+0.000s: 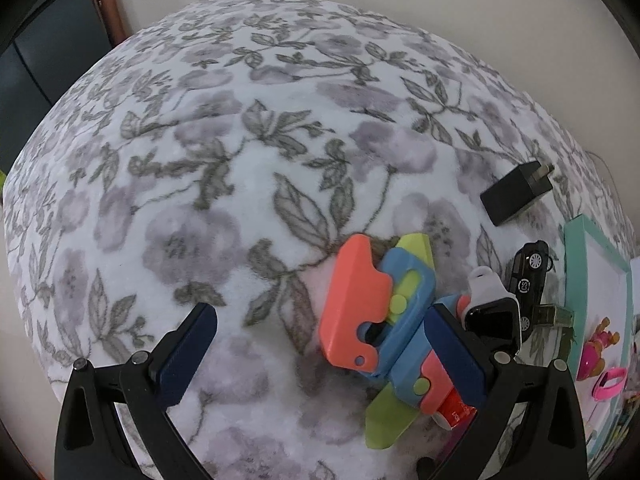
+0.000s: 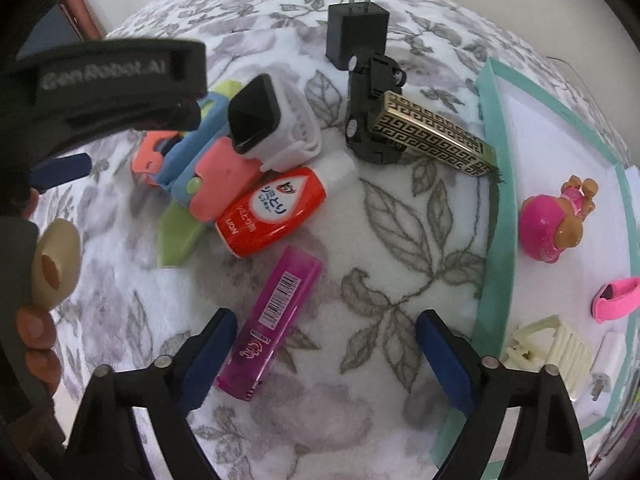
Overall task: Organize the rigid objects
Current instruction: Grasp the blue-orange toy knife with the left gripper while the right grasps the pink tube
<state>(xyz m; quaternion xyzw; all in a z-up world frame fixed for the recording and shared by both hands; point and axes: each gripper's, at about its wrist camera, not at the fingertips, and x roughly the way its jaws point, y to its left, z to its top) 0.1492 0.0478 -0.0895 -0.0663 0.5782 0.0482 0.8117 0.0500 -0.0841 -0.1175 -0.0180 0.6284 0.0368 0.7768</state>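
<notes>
On a floral blanket (image 1: 240, 160) lies a pile: a coral, blue and green plastic toy (image 1: 380, 308), a white smartwatch (image 1: 492, 312) and a red bottle (image 2: 272, 208). My left gripper (image 1: 320, 356) is open, and its right finger (image 1: 452, 356) rests against the toy's lower end. My right gripper (image 2: 328, 360) is open just above the blanket. A purple lighter (image 2: 272, 324) lies between its fingers, close to the left finger (image 2: 208, 360). In the right wrist view the toy (image 2: 200, 168) and the watch (image 2: 264, 120) sit beyond the lighter.
A black charger (image 2: 356, 36), a black toy car (image 2: 372, 92) and a gold patterned case (image 2: 432, 136) lie farther back. The teal-rimmed tray (image 2: 492, 240) on the right holds a pink doll (image 2: 556, 220), a pink ring (image 2: 616, 298) and a cream clip (image 2: 552, 352). A hand (image 2: 36, 332) grips the left tool.
</notes>
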